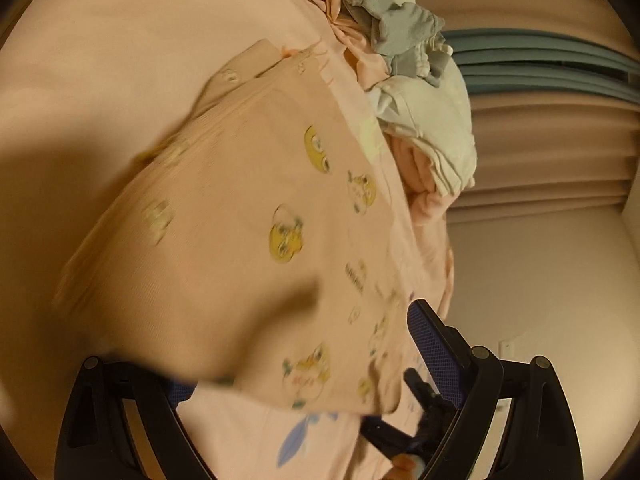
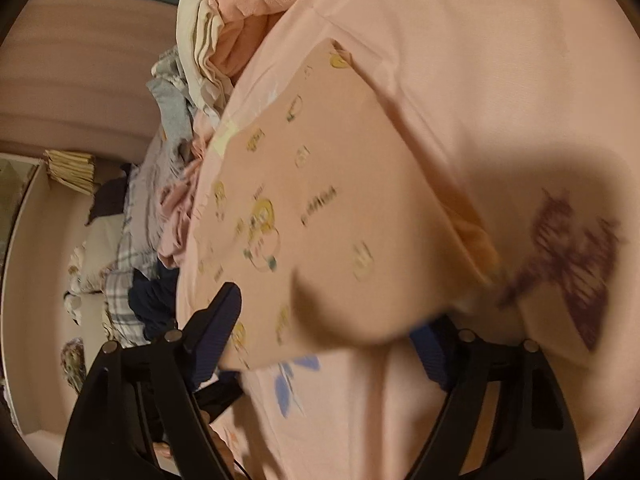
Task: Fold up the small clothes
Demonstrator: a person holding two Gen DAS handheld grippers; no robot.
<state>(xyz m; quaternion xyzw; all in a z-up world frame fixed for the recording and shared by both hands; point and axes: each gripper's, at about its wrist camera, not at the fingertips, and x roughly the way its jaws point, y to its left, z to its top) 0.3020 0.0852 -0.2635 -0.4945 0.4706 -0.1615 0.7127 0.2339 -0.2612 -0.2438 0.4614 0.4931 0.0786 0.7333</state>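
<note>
Lying between both wide-open grippers, left gripper (image 1: 312, 368) and right gripper (image 2: 332, 340), a peach printed garment (image 1: 248, 208) rests ungripped

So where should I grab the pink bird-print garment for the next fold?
Probably the near hem of the pink bird-print garment. It lies flat on the pink sheet, and that edge overhangs between the open left gripper, so come in low from the near side.
</note>
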